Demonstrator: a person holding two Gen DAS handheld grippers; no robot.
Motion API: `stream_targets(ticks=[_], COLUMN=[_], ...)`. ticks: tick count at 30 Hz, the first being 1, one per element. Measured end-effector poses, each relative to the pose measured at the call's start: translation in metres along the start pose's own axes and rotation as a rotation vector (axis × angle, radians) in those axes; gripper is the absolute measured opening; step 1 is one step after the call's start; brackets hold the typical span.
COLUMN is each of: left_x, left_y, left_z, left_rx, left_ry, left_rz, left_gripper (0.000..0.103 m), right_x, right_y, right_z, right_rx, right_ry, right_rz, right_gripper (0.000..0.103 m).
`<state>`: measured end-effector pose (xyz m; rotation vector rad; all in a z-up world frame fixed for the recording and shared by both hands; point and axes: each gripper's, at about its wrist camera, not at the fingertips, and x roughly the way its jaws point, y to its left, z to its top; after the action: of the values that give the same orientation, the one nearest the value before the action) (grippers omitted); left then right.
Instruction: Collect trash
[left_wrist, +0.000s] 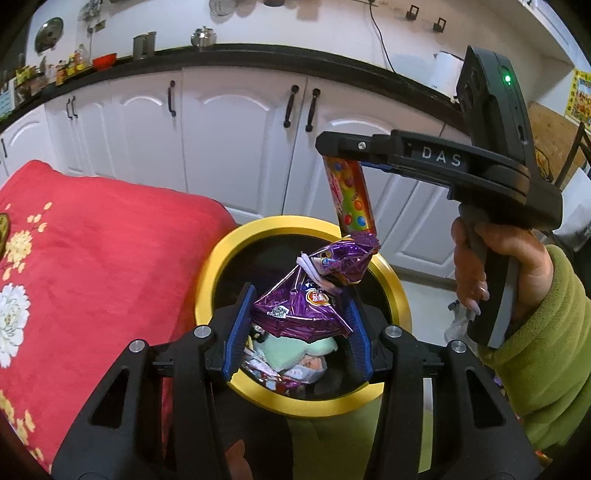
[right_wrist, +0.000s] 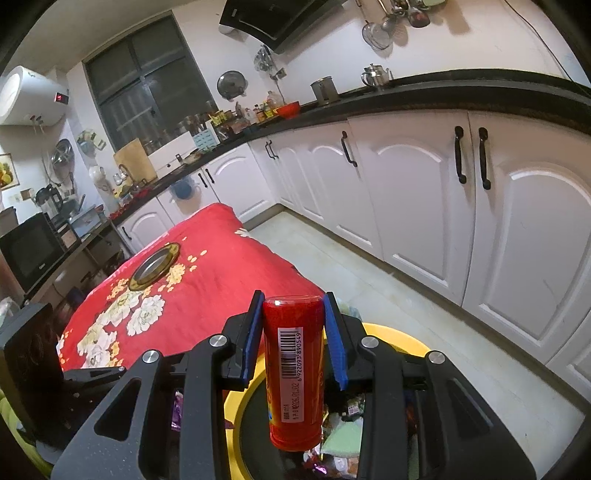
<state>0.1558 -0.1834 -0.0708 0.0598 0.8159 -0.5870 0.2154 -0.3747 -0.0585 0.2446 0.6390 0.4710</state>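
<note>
A yellow-rimmed bin (left_wrist: 212, 280) with wrappers and a pale green cloth inside stands right below both grippers. My left gripper (left_wrist: 297, 314) is shut on a crumpled purple foil wrapper (left_wrist: 306, 295), held over the bin's mouth. In the left wrist view, my right gripper (left_wrist: 345, 157) hangs above the bin's far rim, clamping a red candy tube (left_wrist: 351, 199) that points downward. The right wrist view shows my right gripper (right_wrist: 293, 328) shut on that red tube (right_wrist: 293, 369), its barcode facing the camera, with the bin's yellow rim (right_wrist: 399, 338) underneath.
A table under a red flowered cloth (left_wrist: 92, 258) touches the bin's left side; a round metal lid (right_wrist: 155, 266) lies on it. White cabinets (left_wrist: 236, 140) under a black counter run behind. A hand in a green sleeve (left_wrist: 535, 332) holds the right gripper. Pale floor tiles (right_wrist: 369, 273) stretch to the right.
</note>
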Motion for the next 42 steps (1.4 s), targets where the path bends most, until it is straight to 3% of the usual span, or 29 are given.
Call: stream_targets(ticks=[11,14,20,22,27,33,42], left_x=[0.012,0.014,0.014,0.011,0.001,-0.023,-0.078], left_y=[-0.008,-0.006,-0.006,-0.006,0.002,0.020,0.051], left_z=[-0.002,-0.004,-0.004,-0.005,-0.004,-0.002,-0.007], left_rx=[0.004,-0.003,-0.009,-0.013,-0.041,-0.097,-0.189], left_ry=[0.028,0.037,0.035,0.029,0.015,-0.031,-0.143], left_rz=[-0.001,0.003,0.010,0.022,0.048,0.111,0.205], left_gripper=[0.041,0.044,0.065,0.079,0.092,0.092,0.092], right_x=[0.001,-0.004,-0.016,-0.022,-0.035,-0.050,-0.067], right_y=[-0.010,-0.014,-0.014,-0.011,0.000,0.024,0.081], right_z=[-0.007,-0.008,-0.008,-0.009,-0.011,-0.018,-0.035], right_rx=[0.028,0.057,0.055,0.048,0.026,-0.024,-0.102], right_ry=[0.035,0.021,0.007,0.000,-0.016,-0.023,-0.069], right_rz=[-0.018,-0.018,-0.043,-0.054,-0.081,-0.115,-0.154], right_gripper=[0.033,0.049,0.057,0.061,0.074,0.087,0.096])
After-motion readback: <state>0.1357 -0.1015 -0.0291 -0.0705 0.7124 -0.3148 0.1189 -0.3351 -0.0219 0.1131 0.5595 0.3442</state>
